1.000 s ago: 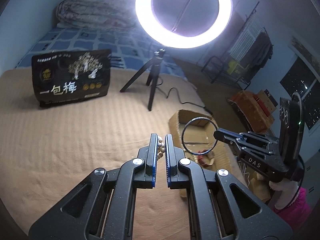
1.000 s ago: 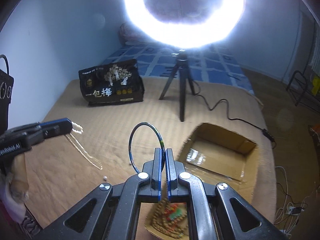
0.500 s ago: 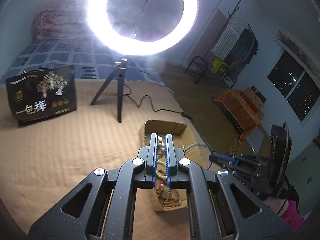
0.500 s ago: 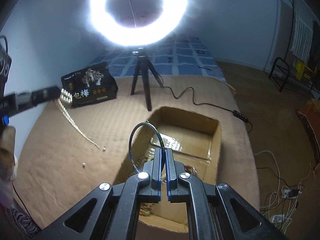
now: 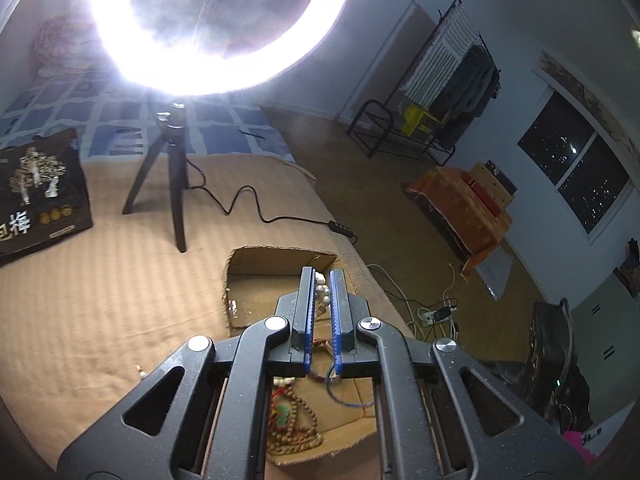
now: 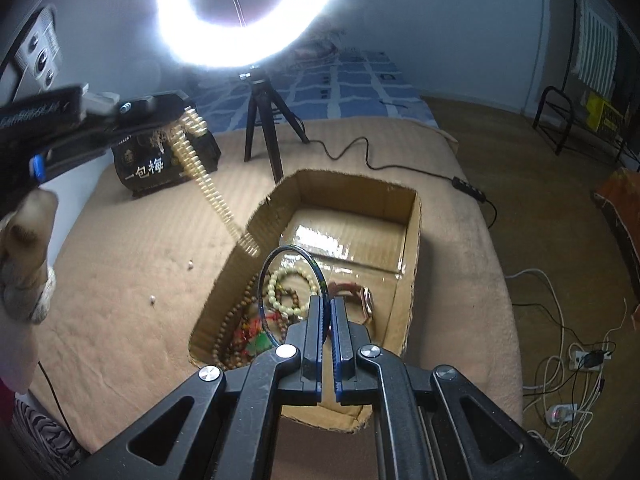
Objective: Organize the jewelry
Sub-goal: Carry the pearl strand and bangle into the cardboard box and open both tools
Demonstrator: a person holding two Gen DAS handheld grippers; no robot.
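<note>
Tonight, under the glare of a ring light [image 6: 244,12] at the top of both frames, I work two grippers over a cardboard box [image 6: 412,216] on a tan bedspread [image 6: 120,248]. My left gripper [image 5: 320,276], at the centre of its own view, is clamped on a string of pale beads [image 6: 208,188]; in the right wrist view that string hangs blurred from the upper left down to the box's near rim. My right gripper [image 6: 329,304], at lower centre, pinches a thin blue bangle [image 6: 266,268] above the box. Inside the box lie a cream bead bracelet [image 6: 290,280], brown prayer beads [image 6: 228,332] and a watch [image 6: 366,302]. A black bag [image 6: 160,164] stands at the left.
</note>
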